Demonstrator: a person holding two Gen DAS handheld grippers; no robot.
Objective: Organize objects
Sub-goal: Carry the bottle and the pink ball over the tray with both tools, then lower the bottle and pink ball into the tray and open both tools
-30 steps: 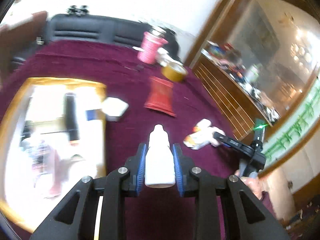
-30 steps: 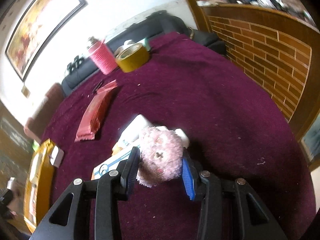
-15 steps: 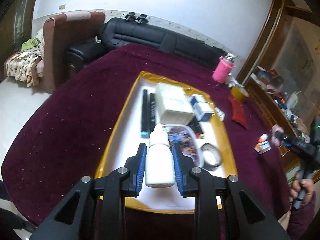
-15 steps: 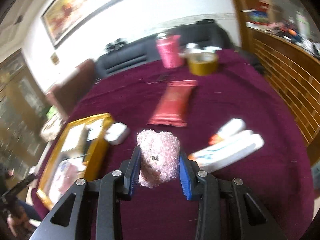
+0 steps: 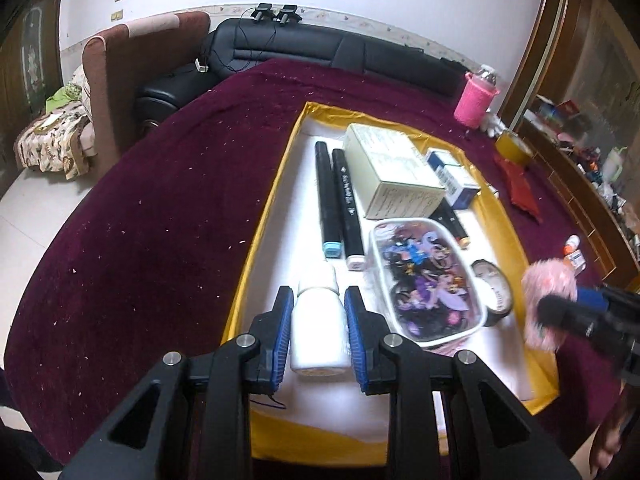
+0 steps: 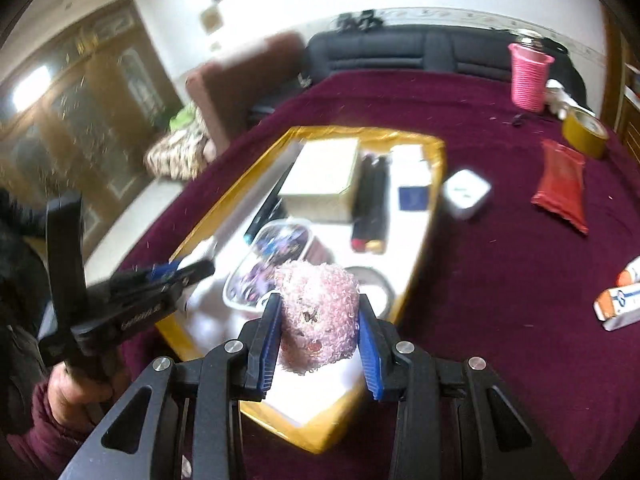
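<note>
My left gripper [image 5: 318, 312] is shut on a small white bottle [image 5: 318, 332] and holds it over the near end of the gold-rimmed white tray [image 5: 260, 216]. My right gripper [image 6: 318, 322] is shut on a fluffy pink ball [image 6: 318, 316] above the tray's near right corner [image 6: 420, 256]. The pink ball also shows at the right in the left wrist view [image 5: 548, 292]. The tray holds two black markers [image 5: 336, 200], a cream box [image 5: 392, 172], a blue-and-white box [image 5: 456, 180], a clear lidded case [image 5: 424, 280] and a tape roll [image 5: 494, 292].
On the maroon tablecloth right of the tray lie a white square box [image 6: 466, 192], a red packet [image 6: 562, 184], a yellow tape roll [image 6: 584, 132], a pink cup [image 6: 528, 76] and an orange-and-white tube box [image 6: 620, 304]. A black sofa [image 5: 320, 48] stands behind the table.
Both grippers have swung left to the tray, carrying the bottle and the pink ball. The left gripper has come lower over the tray's near end; the right one has arrived at its right edge.
</note>
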